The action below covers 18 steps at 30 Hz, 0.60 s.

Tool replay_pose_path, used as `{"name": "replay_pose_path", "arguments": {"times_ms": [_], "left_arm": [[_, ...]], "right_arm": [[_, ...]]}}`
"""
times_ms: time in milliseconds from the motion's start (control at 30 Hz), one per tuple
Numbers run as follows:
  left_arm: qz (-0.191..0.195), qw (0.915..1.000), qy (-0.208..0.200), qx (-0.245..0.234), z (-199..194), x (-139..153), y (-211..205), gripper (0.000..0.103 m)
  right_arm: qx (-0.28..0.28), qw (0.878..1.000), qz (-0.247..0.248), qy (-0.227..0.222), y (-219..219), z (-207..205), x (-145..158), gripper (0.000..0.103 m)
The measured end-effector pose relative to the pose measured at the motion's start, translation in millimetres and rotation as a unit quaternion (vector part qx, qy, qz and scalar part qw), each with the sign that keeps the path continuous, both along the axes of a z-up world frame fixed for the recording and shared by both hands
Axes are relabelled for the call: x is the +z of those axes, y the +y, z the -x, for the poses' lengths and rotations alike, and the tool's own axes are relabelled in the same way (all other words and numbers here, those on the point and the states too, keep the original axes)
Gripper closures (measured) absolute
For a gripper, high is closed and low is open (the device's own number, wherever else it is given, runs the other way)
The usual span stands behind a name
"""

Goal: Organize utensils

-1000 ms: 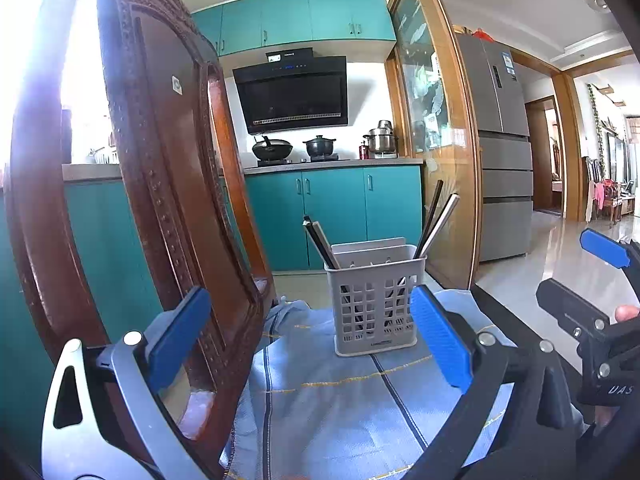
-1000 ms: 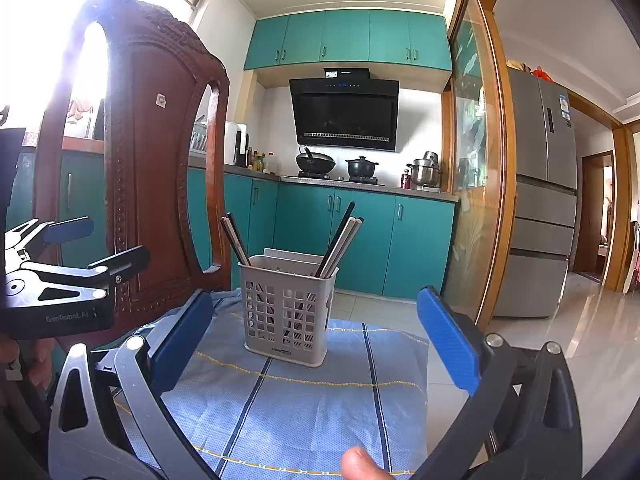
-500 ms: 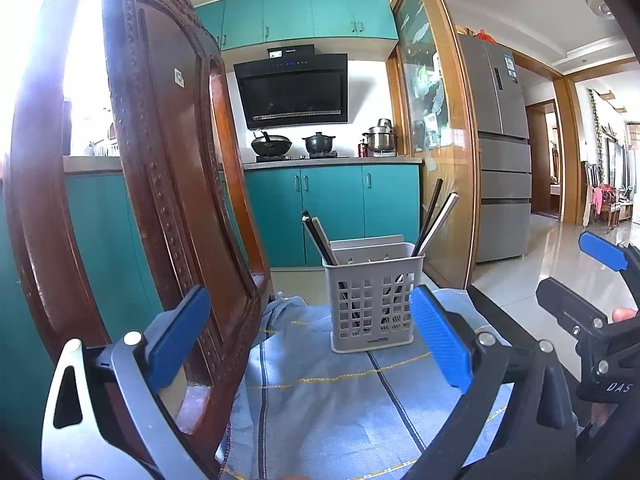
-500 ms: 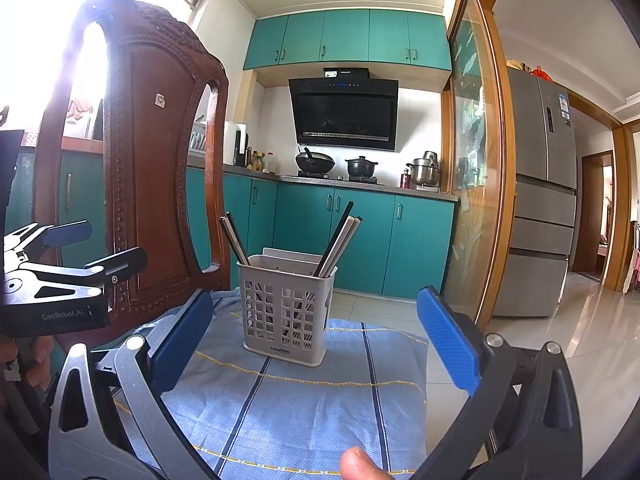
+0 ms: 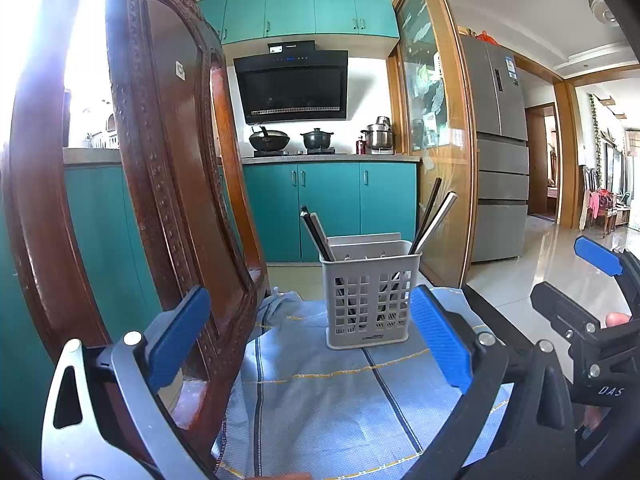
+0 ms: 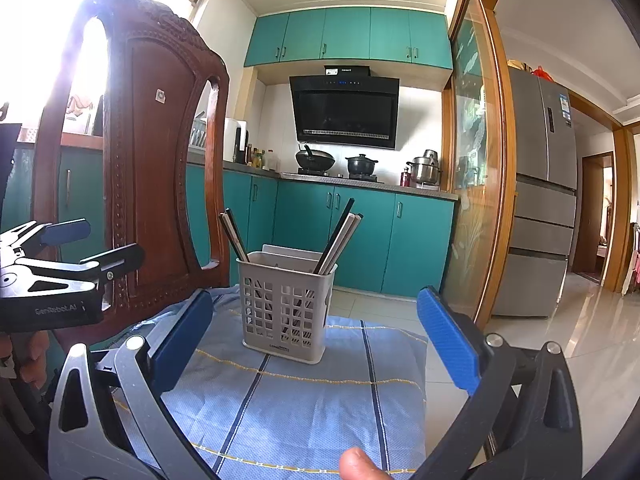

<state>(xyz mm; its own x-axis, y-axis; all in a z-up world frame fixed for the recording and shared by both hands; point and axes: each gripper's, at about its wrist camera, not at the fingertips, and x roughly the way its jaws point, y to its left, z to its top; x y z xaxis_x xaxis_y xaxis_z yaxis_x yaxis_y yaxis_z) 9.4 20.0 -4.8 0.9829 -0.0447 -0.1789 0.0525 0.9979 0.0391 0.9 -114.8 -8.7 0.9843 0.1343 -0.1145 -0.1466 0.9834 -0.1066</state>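
A grey slotted utensil basket (image 5: pixel 370 296) stands upright on a blue striped cloth (image 5: pixel 328 396); it also shows in the right wrist view (image 6: pixel 285 306). Several chopsticks lean in it, some at its left (image 6: pixel 233 236) and some at its right (image 6: pixel 339 240). My left gripper (image 5: pixel 312 340) is open and empty, a short way before the basket. My right gripper (image 6: pixel 316 344) is open and empty, also short of the basket. Each gripper shows at the edge of the other's view.
A carved wooden chair back (image 5: pixel 168 184) rises close on the left, at the cloth's edge; it also shows in the right wrist view (image 6: pixel 156 160). Teal kitchen cabinets (image 6: pixel 320 232), a glass door (image 6: pixel 476 184) and a fridge (image 6: pixel 544 200) stand behind.
The left gripper has shifted slightly; the chair back looms a little closer in its view. The right gripper has barely moved. Both stay open.
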Motion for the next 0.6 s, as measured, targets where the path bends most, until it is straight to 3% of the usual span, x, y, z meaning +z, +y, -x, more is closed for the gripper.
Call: {"name": "replay_pose_path", "arguments": {"times_ms": [600], "left_arm": [[-0.009,1.0,-0.003,-0.002,1.7,-2.5,-4.1,0.003]], "right_arm": [[-0.003,1.0,-0.001,0.003,-3.2,0.1,0.1,0.003]]}}
